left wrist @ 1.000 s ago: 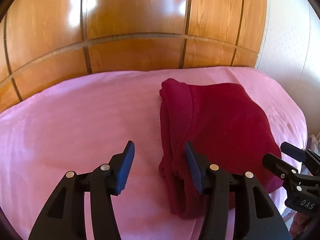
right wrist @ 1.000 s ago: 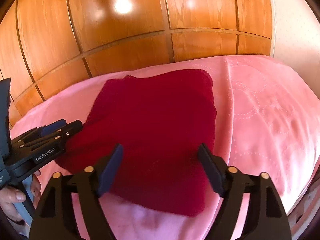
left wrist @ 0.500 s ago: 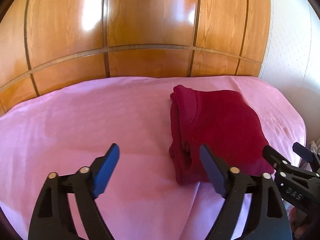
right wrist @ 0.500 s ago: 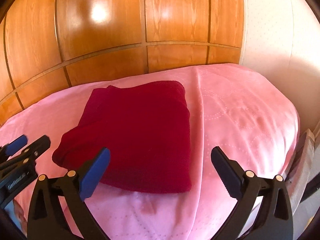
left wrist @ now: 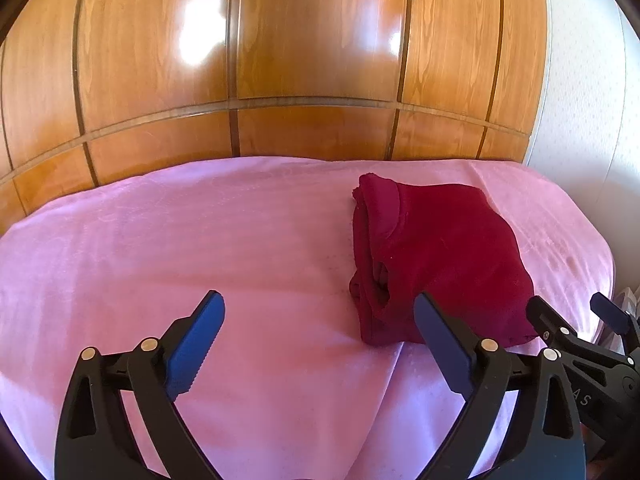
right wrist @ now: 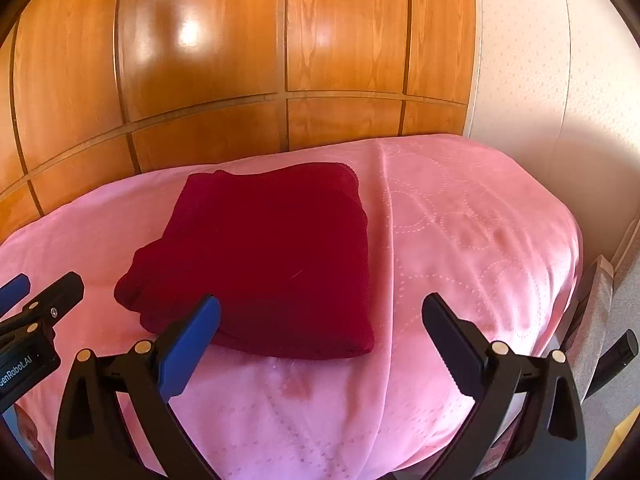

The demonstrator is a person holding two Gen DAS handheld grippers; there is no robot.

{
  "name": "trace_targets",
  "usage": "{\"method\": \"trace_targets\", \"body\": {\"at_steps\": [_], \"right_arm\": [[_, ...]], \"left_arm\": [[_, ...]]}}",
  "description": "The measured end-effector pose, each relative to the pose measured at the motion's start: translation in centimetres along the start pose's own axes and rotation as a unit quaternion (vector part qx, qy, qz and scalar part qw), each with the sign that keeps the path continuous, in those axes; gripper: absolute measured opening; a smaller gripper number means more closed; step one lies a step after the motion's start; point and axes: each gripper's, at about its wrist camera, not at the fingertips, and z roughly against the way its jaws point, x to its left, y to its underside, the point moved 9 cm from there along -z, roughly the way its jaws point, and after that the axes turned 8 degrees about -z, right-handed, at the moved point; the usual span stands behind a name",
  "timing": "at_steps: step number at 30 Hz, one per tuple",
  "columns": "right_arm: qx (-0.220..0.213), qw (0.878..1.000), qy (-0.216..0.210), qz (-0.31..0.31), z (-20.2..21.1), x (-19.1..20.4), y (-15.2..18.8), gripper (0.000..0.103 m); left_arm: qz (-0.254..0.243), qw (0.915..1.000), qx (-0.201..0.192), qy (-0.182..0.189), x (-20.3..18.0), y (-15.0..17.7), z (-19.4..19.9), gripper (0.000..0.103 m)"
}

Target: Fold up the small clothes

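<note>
A dark red garment (left wrist: 440, 256) lies folded into a compact rectangle on the pink bedspread (left wrist: 160, 248). My left gripper (left wrist: 316, 296) hovers in front of its left edge. Its jaws are opening, with only bedspread between them and the right finger near the fabric's front corner. In the right wrist view the same garment (right wrist: 272, 248) lies flat, and my right gripper (right wrist: 322, 299) stands open over its front right corner without touching it. Each gripper shows in the other's view: the right gripper (left wrist: 566, 300) at the right, the left gripper (right wrist: 46, 280) at the left.
A glossy wooden panel wall (left wrist: 280, 60) rises directly behind the bed. A white wall (right wrist: 540, 80) closes the right side, where the bedspread (right wrist: 480, 248) drops off at the mattress edge. A fingertip of the person shows at the lower left of the right wrist view.
Both grippers have pulled back from the garment and spread their jaws wide. The left one let go of the garment's left edge, and the garment now lies farther off in both views.
</note>
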Motion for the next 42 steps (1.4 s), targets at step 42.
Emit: {"method": "trace_targets", "body": {"at_steps": [42], "right_arm": [[0.002,1.0,-0.014,-0.001,-0.4,0.5,0.0,0.101]], "left_arm": [[0.003,0.9998,-0.017,-0.006,0.6,-0.7,0.7,0.098]]}}
